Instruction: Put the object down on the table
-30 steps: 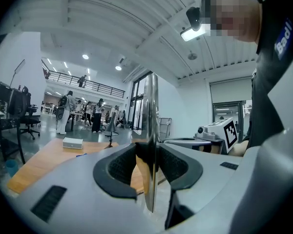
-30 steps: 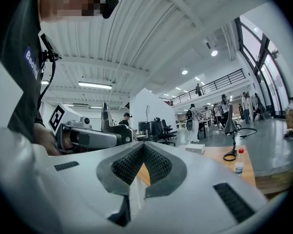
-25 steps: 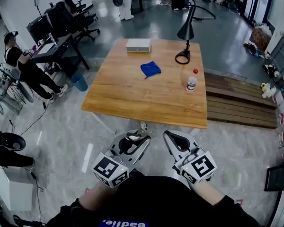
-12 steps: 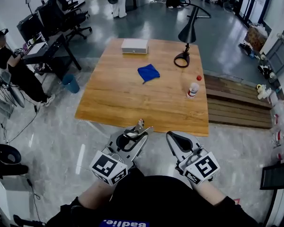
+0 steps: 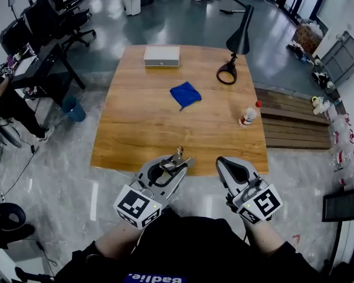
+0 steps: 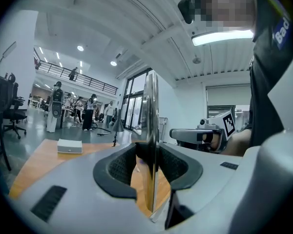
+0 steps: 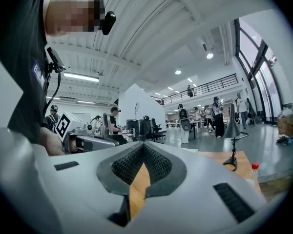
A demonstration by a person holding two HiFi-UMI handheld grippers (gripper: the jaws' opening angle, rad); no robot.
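My left gripper (image 5: 177,163) is shut on a thin shiny metal object (image 5: 177,155) that sticks out past its jaws, just over the near edge of the wooden table (image 5: 135,128). In the left gripper view the metal object (image 6: 150,126) stands edge-on and upright between the dark pads (image 6: 118,168). To the right, my right gripper (image 5: 228,164) hangs level with it, shut with nothing in it. In the right gripper view that gripper (image 7: 143,147) has its tips touching, with the tabletop beyond.
On the table lie a blue cloth (image 5: 185,93), a white box (image 5: 161,56), a black desk lamp (image 5: 235,47) and a red-capped bottle (image 5: 248,115) on its side at the right edge. A wooden platform (image 5: 295,131) adjoins the table's right side. Desks and chairs stand at far left.
Both grippers and the head have moved forward toward the table; the gripper tips now reach its near edge. The left gripper still holds the metal object.
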